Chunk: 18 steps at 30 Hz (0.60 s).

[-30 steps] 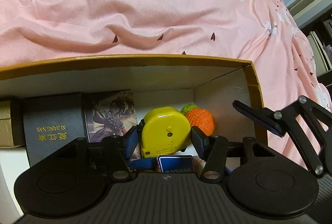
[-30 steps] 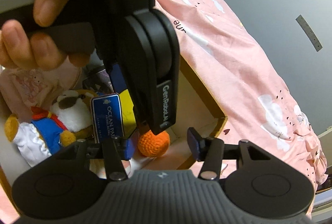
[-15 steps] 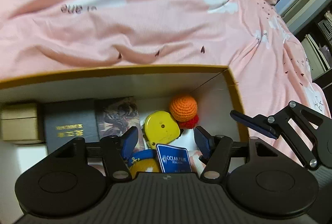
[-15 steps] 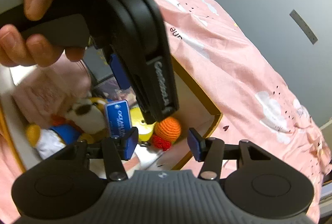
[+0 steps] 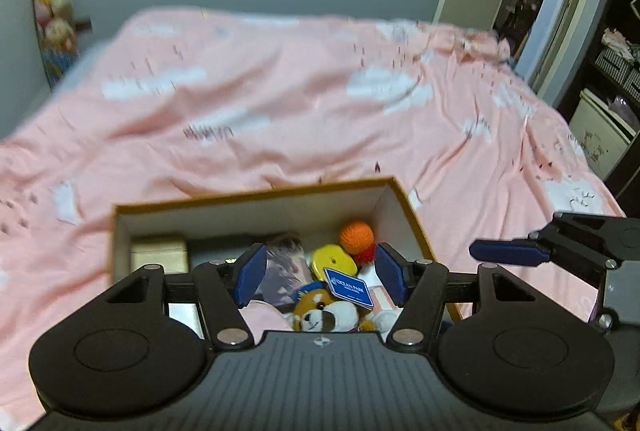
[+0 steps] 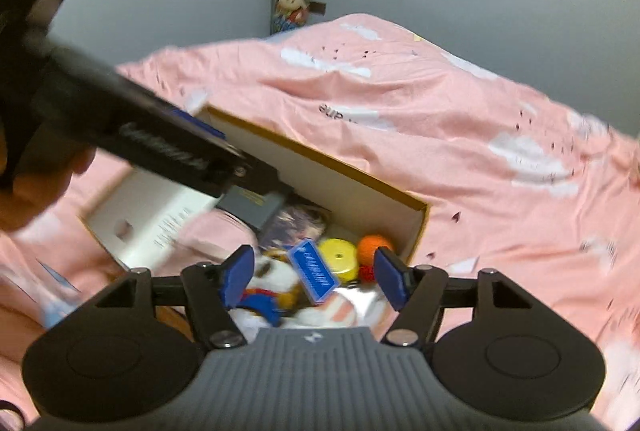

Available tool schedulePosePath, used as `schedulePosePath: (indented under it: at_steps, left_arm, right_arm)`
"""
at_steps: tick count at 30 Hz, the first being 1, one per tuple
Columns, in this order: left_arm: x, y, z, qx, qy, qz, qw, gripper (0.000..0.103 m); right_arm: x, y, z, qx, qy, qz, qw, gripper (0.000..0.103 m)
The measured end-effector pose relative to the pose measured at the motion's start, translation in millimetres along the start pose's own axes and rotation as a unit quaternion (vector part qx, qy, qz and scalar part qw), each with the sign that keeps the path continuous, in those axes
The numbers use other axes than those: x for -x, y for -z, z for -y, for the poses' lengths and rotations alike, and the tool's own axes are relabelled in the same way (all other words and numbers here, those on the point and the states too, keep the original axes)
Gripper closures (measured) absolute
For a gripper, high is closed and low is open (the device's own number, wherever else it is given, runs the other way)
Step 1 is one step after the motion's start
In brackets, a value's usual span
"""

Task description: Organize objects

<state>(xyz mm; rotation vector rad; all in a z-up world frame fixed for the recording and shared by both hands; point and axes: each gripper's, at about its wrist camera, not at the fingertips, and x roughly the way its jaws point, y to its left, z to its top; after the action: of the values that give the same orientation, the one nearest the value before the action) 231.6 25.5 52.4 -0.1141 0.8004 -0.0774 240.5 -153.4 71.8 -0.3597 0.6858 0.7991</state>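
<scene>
Left gripper (image 5: 320,273) hangs above the cardboard box (image 5: 256,196) on the pink bedspread (image 5: 280,103), jaws wide, nothing between them; right gripper (image 6: 314,277) likewise over the box, jaws opening, empty; inside lie plush toy (image 5: 324,315), yellow disc (image 5: 334,260), orange crochet ball (image 5: 355,237).
</scene>
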Motion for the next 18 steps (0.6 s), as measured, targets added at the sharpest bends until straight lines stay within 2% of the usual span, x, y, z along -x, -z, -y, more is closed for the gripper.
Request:
schedulePosePath:
  at_steps: [3,5,8,13,15,16,18]
  left_arm:
    - [34,8,3,-0.010,-0.015,0.044,0.9989,0.030]
    - [53,16,4,-0.012,-0.026,0.078,0.9965,0.021]
    - [72,29,6,0.004,-0.061,0.103,0.9928,0.016]
    - [88,61,10,0.025,-0.124,0.176,0.9763,0.011]
    - [90,76,12,0.036,-0.129,0.199,0.9707,0.009]
    - [89,82,12,0.037,-0.130,0.203,0.9698,0.009]
    - [85,92,12,0.038,-0.133,0.203,0.9692,0.009]
  right_arm:
    - [14,0,-2,-0.045,-0.009,0.019,0.999,0.026]
    - [30,1,-12,-0.064,-0.008,0.037,0.997,0.023]
    - [26,5,-32,-0.077,0.007,0.067,0.995,0.022]
    - [51,23,-48,-0.109,0.023,0.120,0.986,0.013]
    - [54,30,-54,-0.125,0.021,0.128,0.984,0.011]
    - [54,35,-57,-0.135,0.022,0.132,0.982,0.007]
    - [57,45,-63,-0.152,0.027,0.141,0.978,0.005]
